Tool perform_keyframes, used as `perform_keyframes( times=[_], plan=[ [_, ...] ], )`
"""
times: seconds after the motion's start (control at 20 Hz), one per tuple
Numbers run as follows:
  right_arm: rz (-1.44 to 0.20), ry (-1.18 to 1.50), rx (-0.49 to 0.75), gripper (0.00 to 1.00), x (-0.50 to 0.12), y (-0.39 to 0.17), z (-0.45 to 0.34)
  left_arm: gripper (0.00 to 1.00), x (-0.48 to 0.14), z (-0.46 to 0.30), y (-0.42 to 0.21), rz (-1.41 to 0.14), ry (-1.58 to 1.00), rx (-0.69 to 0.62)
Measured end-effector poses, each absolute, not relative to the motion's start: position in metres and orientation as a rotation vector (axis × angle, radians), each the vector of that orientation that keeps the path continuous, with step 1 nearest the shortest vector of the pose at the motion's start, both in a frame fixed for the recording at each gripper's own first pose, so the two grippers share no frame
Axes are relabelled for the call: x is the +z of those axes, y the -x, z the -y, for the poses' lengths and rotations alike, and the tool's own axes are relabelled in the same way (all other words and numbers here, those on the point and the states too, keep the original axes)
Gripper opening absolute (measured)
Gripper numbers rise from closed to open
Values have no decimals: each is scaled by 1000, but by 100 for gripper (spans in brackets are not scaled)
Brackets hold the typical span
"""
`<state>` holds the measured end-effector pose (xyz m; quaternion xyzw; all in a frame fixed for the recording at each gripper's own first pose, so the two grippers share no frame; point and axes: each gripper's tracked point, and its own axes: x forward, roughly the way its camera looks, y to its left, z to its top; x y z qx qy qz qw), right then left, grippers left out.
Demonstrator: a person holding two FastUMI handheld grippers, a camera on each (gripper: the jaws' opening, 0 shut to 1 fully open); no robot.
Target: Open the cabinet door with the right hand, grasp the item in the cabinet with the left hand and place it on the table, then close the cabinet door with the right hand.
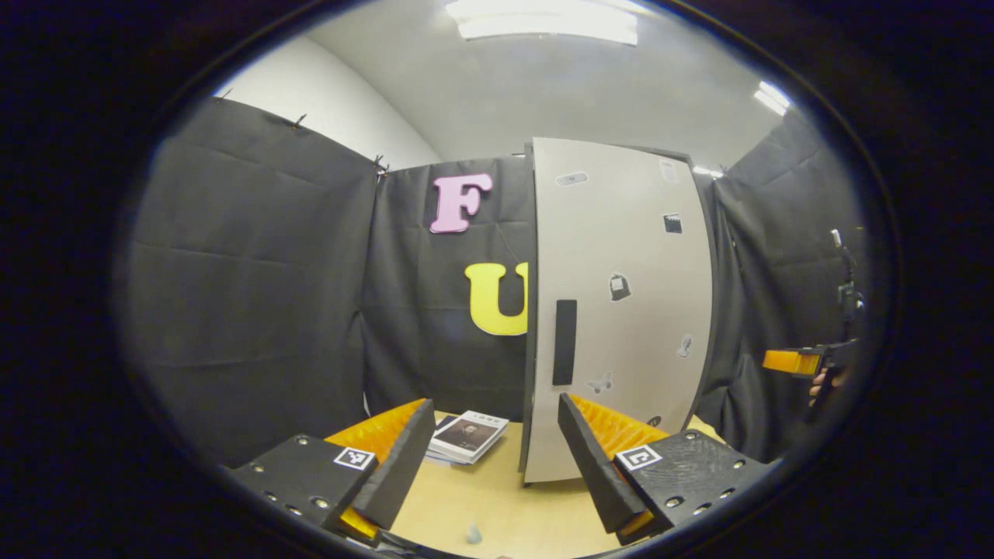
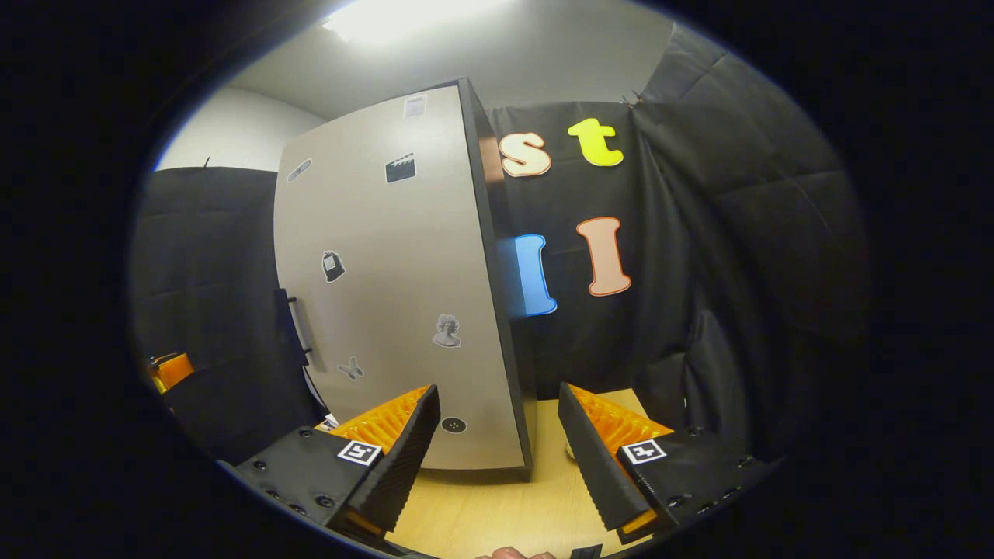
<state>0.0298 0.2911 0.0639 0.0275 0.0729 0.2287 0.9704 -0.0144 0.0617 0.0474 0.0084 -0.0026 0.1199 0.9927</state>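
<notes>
Left gripper view showed me my left gripper (image 1: 497,458) with its two fingers spread wide and nothing between them, over the pale wooden table (image 1: 497,505). The inner faces of the fingers were ribbed, and each flat body carried a small square marker. Ahead stood the cabinet (image 1: 617,310) — a tall, smooth, light grey box with dark edges, its door closed and flat. A long dark rectangular handle (image 1: 564,341) ran upright near the door's left edge, and small stickers were scattered over the door surface. The item inside I could not see, because the door hid it. To the left of the cabinet, a thin stack of booklets (image 1: 468,436) lay flat on the table. Far at the right edge I saw the right gripper (image 1: 800,362), held by a hand, apart from the cabinet.

In the right gripper view, the right gripper (image 2: 497,458) was also wide open and held nothing. The cabinet door (image 2: 388,295) faced me at an angle — the handle (image 2: 299,326) stood out from its left edge, well apart from the fingers.
</notes>
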Motion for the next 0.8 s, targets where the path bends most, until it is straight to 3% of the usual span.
perform_keyframes(
  times=[0.05, 0.15, 0.25, 0.45, 0.5, 0.55, 0.65, 0.8],
  plan=[
    [-143, -53, 457, 96, 64, -33, -294, 96, 47, -65, 11, 8, 5, 236],
    [-155, -49, 435, 92, 55, -35, -298, 96, 47, -68, 4, 18, 63, 197],
    [-182, -76, 419, 97, 51, -33, -302, 96, 39, -83, 0, 0, 79, 194],
    [-194, -121, 356, 96, 48, -29, -301, 97, 31, -109, -5, -4, 149, 200],
    [-192, -141, 341, 92, 50, -30, -302, 97, 28, -115, -4, -6, 181, 199],
    [-198, -156, 336, 96, 49, -30, -304, 97, 27, -124, -3, -6, 191, 203],
    [-211, -155, 321, 92, 46, -30, -309, 97, 29, -145, -2, -1, 184, 225],
    [-204, -119, 288, 96, 48, -30, -316, 97, 25, -155, -9, -1, 176, 213]
  ],
)
